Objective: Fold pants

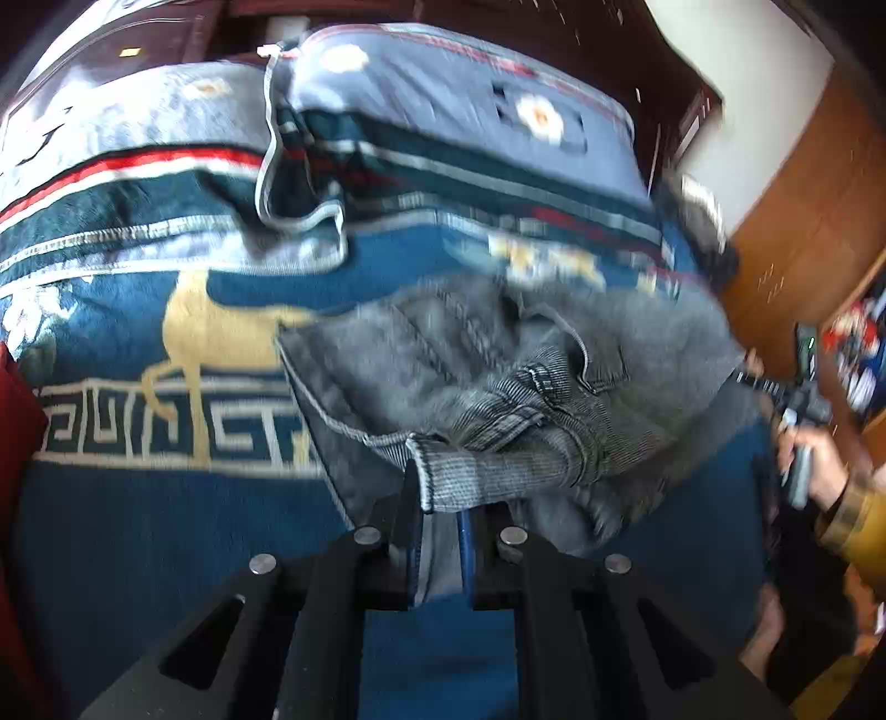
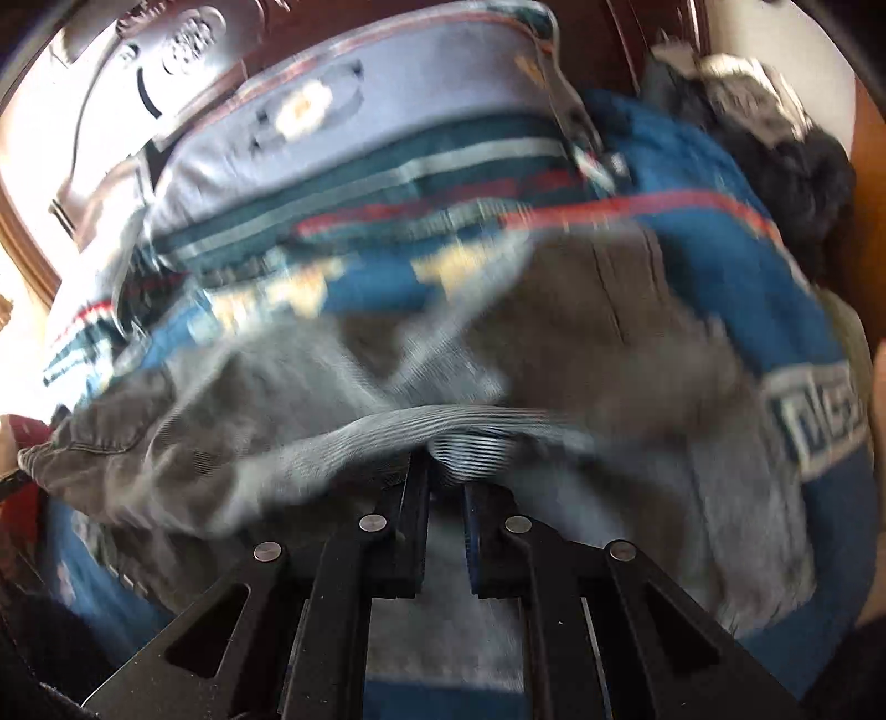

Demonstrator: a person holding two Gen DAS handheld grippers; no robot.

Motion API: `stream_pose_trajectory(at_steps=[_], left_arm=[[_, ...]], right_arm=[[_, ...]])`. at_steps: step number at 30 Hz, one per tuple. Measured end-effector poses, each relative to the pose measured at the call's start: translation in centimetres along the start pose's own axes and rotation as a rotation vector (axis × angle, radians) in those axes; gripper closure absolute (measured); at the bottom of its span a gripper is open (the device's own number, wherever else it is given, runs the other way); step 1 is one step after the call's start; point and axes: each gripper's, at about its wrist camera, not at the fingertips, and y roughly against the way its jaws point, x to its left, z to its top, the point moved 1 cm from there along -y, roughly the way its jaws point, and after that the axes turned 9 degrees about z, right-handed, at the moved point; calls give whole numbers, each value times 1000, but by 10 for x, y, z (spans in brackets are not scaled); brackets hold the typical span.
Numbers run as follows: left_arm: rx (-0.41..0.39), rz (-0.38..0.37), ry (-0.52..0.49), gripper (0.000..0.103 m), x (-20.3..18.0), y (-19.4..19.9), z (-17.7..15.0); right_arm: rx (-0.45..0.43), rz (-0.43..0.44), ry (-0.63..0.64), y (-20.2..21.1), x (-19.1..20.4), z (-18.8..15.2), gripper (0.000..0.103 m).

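Grey denim pants (image 1: pixel 498 382) lie bunched on a blue patterned bed cover (image 1: pixel 166 526). My left gripper (image 1: pixel 440 498) is shut on a ribbed edge of the pants, with cloth pinched between its black fingers. My right gripper (image 2: pixel 446 482) is shut on another ribbed edge of the same pants (image 2: pixel 332 387), and the cloth stretches left and right from the fingers. In the left wrist view the right gripper (image 1: pixel 797 410) and the hand holding it show at the right edge. Both views are blurred by motion.
Two blue-grey pillows (image 1: pixel 443 111) lie at the head of the bed against a dark wooden headboard (image 1: pixel 581 33). A dark fluffy item (image 2: pixel 775 138) sits at the bed's right side. Wooden furniture (image 1: pixel 803 221) stands to the right.
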Motion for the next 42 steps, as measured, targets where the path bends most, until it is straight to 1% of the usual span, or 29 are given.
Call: stream_pose_trajectory(at_steps=[1, 2, 4, 7, 9, 10, 12, 13, 14, 16, 17, 18, 19, 20, 21, 22, 23, 26, 28, 29, 30, 31, 32, 33, 35, 37, 39, 40, 42], left_arm=[[6, 4, -11, 90, -2, 0, -2], [-7, 6, -16, 90, -2, 4, -2], [-23, -12, -6, 90, -1, 11, 1], [-35, -10, -28, 90, -2, 21, 2], [-37, 6, -44, 90, 1, 26, 0], [-27, 23, -43, 90, 5, 27, -1], [6, 27, -4, 90, 15, 24, -3], [17, 28, 27, 90, 21, 24, -5], [23, 15, 65, 90, 26, 25, -7], [39, -30, 129, 86, 32, 25, -11], [44, -47, 151, 79, 33, 25, -12], [48, -66, 171, 67, 32, 25, -13], [51, -88, 192, 59, 31, 24, -13], [54, -111, 212, 46, 28, 23, -12], [61, -136, 230, 39, 25, 21, -11], [76, -155, 250, 38, 22, 17, -9], [101, -167, 267, 38, 19, 12, -8], [166, -188, 326, 38, 12, -4, -7], [185, -213, 376, 38, 11, -13, -9], [192, -221, 409, 38, 12, -18, -10], [199, -222, 438, 38, 12, -22, -12], [207, -223, 468, 38, 12, -26, -14], [214, -222, 496, 38, 11, -28, -16], [222, -208, 522, 40, 9, -28, -18], [204, -210, 561, 40, 3, -22, -22], [198, -191, 603, 40, -4, -16, -28], [188, -195, 637, 38, -8, -13, -31], [188, -191, 661, 38, -9, -14, -33], [194, -185, 708, 38, -9, -21, -33]], right_arm=[[5, -5, -13, -2, -2, -7, 93], [9, -8, -25, -3, -3, -11, 93], [8, -8, -44, -2, -4, -16, 93], [-15, 1, -48, 8, 0, -15, 93], [-41, 14, -43, 19, 5, -12, 93], [-49, 27, -43, 25, 5, -13, 93], [-33, 60, -59, 26, 5, -14, 92], [-35, 64, -76, 28, 4, -15, 85], [-35, 68, -103, 28, 1, -16, 76], [-61, 91, -185, 32, -8, -17, 37], [-80, 100, -218, 34, -11, -17, 35], [-97, 107, -246, 36, -13, -16, 35], [-107, 118, -268, 37, -14, -15, 35], [-113, 131, -290, 37, -15, -13, 35], [-116, 146, -316, 36, -16, -13, 35], [-107, 153, -349, 32, -18, -12, 35], [-94, 141, -379, 28, -21, -11, 35], [-81, 138, -467, 14, -29, -14, 37], [-80, 138, -500, 5, -33, -16, 40], [-80, 144, -514, 2, -35, -17, 43], [-80, 145, -529, -2, -37, -17, 50], [-83, 149, -545, -5, -40, -17, 62], [-85, 155, -562, -7, -44, -17, 69], [-89, 162, -578, -8, -46, -16, 80], [-95, 179, -591, -6, -48, -15, 82], [-98, 175, -564, -3, -43, -12, 82], [-99, 166, -539, -1, -39, -13, 82], [-101, 168, -534, 0, -37, -13, 79], [-101, 171, -537, 0, -37, -14, 79]])
